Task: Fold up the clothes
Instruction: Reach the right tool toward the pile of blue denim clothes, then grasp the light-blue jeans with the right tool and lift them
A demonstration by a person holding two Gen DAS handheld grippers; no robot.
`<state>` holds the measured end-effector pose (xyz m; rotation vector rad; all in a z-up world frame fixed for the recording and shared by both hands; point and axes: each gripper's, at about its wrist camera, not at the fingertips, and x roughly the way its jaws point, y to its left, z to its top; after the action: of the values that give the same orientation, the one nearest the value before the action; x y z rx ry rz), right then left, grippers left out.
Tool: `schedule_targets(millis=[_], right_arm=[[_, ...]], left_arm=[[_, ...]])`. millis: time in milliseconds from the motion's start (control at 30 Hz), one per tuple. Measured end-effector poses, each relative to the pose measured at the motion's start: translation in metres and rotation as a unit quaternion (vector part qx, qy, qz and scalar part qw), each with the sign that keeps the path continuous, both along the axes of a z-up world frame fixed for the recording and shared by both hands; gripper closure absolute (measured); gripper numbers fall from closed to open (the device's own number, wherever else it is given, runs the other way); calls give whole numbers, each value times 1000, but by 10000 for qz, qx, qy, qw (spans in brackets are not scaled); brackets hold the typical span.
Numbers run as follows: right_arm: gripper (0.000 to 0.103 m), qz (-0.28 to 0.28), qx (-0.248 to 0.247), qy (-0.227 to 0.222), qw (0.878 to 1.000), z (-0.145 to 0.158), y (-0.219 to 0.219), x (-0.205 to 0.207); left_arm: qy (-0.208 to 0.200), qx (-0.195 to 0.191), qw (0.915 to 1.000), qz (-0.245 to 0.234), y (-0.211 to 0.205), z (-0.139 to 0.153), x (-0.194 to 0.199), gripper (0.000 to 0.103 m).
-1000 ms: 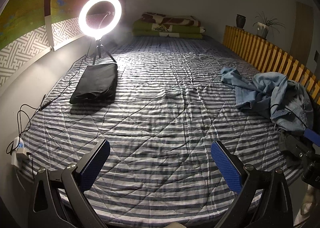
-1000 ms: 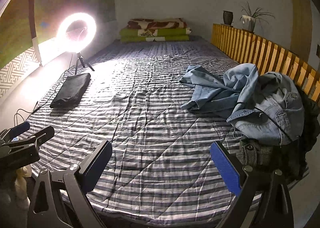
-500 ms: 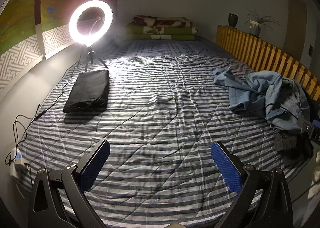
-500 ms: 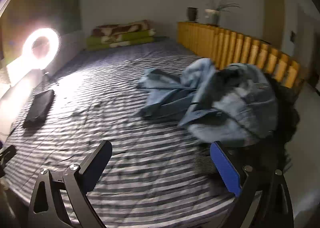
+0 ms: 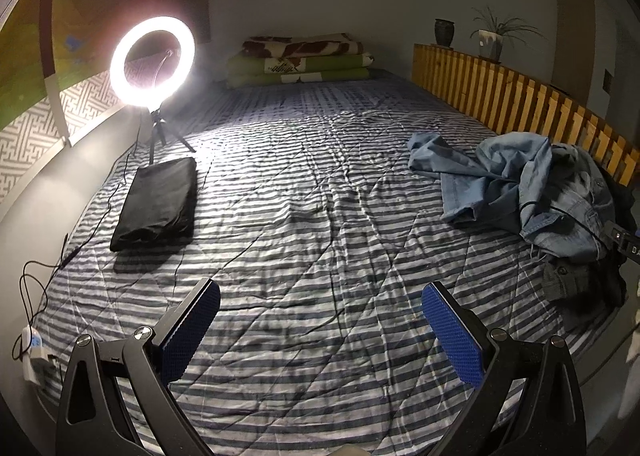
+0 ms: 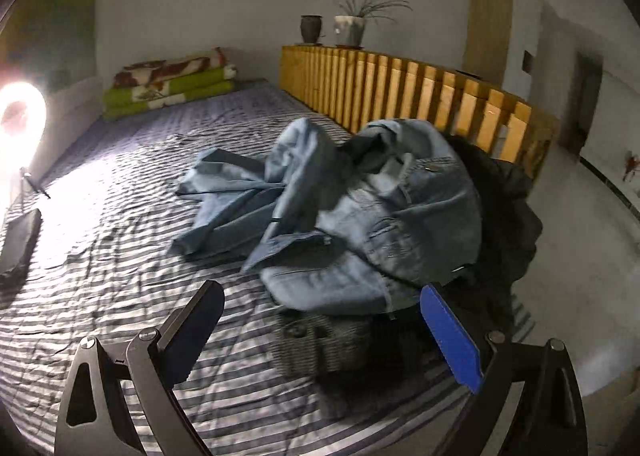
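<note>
1. Covering the bed [image 5: 320, 215]: a grey-and-white striped quilt, creased, running to the far wall.
2. Left hand-held gripper [image 5: 320, 320]: jaws spread wide with nothing between them; blue pads [image 5: 192, 332] face inward; it hangs over the near edge of the bed, not touching any garment.
3. Right hand-held gripper [image 6: 320, 320]: jaws likewise spread wide and empty, held above the near right part of the bed, with the clothes pile just beyond its fingertips; the picture is motion-blurred.
4. Blue denim clothes [image 6: 352, 215]: a crumpled, unfolded heap by the right edge of the bed, beside the wooden slat rail [image 6: 420, 95]; one sleeve or leg trails toward the bed's middle.
5. Dark garment [image 6: 504, 215]: bunched against the denim heap on its rail side.
6. Grey knit item [image 6: 320, 348]: lying partly under the near end of the denim.
7. Folded black item [image 5: 158, 203]: flat near the left edge.
8. Ring light [image 5: 152, 55]: lit, on a small tripod at the left edge, behind the black item.
9. Folded blankets [image 5: 300, 59]: stacked at the far edge.
10. Two plant pots [image 6: 332, 29]: on the rail's far end.
</note>
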<state>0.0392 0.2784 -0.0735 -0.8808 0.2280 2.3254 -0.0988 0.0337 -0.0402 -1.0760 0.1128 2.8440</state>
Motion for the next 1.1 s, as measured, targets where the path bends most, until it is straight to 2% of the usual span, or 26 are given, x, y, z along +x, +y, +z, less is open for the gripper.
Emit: schedule_targets(millis=[267,400,567,733,800,967,1033,1100], right_arm=[[6,-235,204,-137,9994,-8,30,-6],[6,-106,131,-246,9996,-17,59,-22],[6,-435,-732,-267,9960,-28,132,-36],[6,-1030,-1316,-455,9849,-43,197,-51],[6,-1173,-1661,-470,9780,-52,214,-55],[6,-1312,-1977,-638,9693,-66,225,-65],[20,-1205,-2028,-595,9700,-64,222,-68],[45,-1111,-2052,-677,9700,-60,220,-72]], left_arm=[[-44,-5,10000,5,2,4,-11,1],[-68,77,9999,68,-6,6,-15,1],[-94,228,9996,162,-25,7,-16,1],[-134,264,9994,204,-40,3,-15,1],[-163,271,9992,262,-45,-1,-16,1],[-242,364,9984,354,-58,-8,-19,1],[-255,365,9983,369,-61,-11,-20,1],[-269,384,9982,381,-63,-13,-21,1]])
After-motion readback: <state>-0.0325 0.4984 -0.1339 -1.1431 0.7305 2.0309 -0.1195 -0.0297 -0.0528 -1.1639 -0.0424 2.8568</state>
